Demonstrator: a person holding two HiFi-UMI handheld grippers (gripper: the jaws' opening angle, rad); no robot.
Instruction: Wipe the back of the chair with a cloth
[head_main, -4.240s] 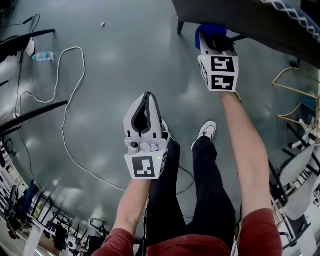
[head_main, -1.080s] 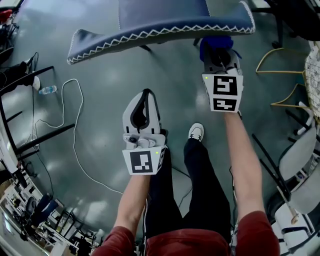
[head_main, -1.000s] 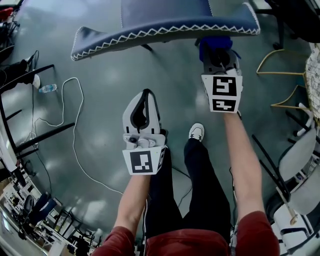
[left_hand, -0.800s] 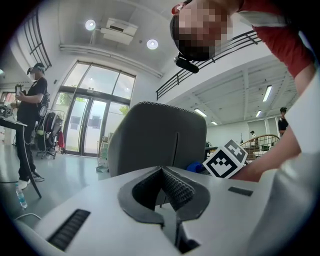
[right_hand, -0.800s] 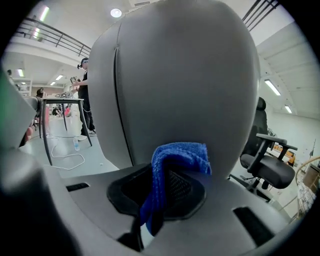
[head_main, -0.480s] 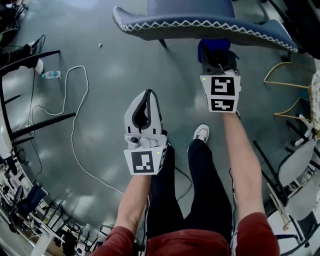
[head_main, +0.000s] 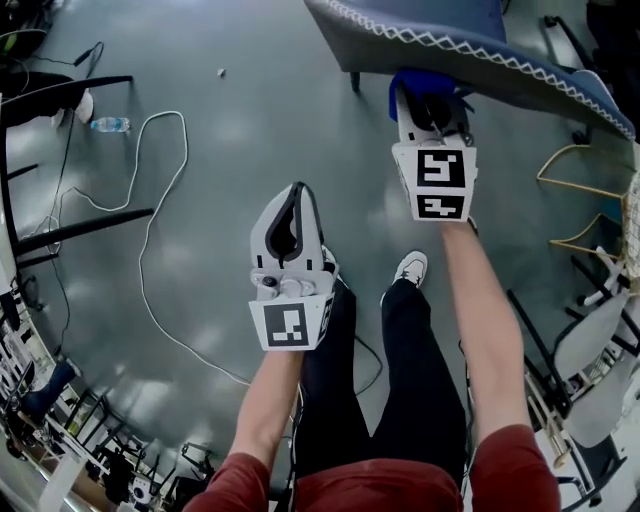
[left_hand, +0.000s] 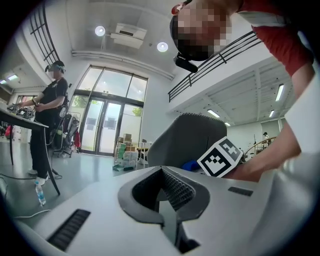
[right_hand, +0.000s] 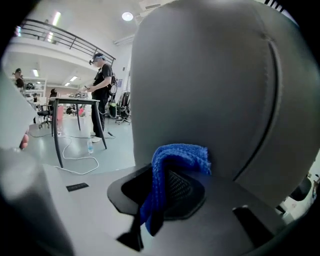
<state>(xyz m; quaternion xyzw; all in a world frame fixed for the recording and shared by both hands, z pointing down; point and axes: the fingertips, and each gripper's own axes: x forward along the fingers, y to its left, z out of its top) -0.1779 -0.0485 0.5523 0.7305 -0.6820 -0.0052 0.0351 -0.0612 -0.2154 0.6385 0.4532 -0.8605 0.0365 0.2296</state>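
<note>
The chair (head_main: 520, 82) is dark blue-grey with white zigzag stitching along its top edge, which crosses the upper right of the head view. My right gripper (head_main: 432, 100) is shut on a blue cloth (head_main: 410, 85) just below that edge. In the right gripper view the cloth (right_hand: 172, 165) drapes over the jaws of the right gripper (right_hand: 169, 176), close against the grey chair back (right_hand: 210, 90); whether they touch I cannot tell. My left gripper (head_main: 293, 195) hangs over the floor, away from the chair, shut and empty. The left gripper (left_hand: 161, 174) points towards the chair (left_hand: 192, 135).
A white cable (head_main: 140, 200) loops over the grey floor beside a water bottle (head_main: 110, 125) and black table legs (head_main: 70, 90). Wire-frame chairs (head_main: 590, 200) crowd the right side. My own legs and a white shoe (head_main: 410, 268) are below. Another person (right_hand: 102, 95) stands at a table.
The chair's top edge has swung from the middle of the head view to the upper right. Both grippers keep nearly the same places, and the cloth stays in the right one.
</note>
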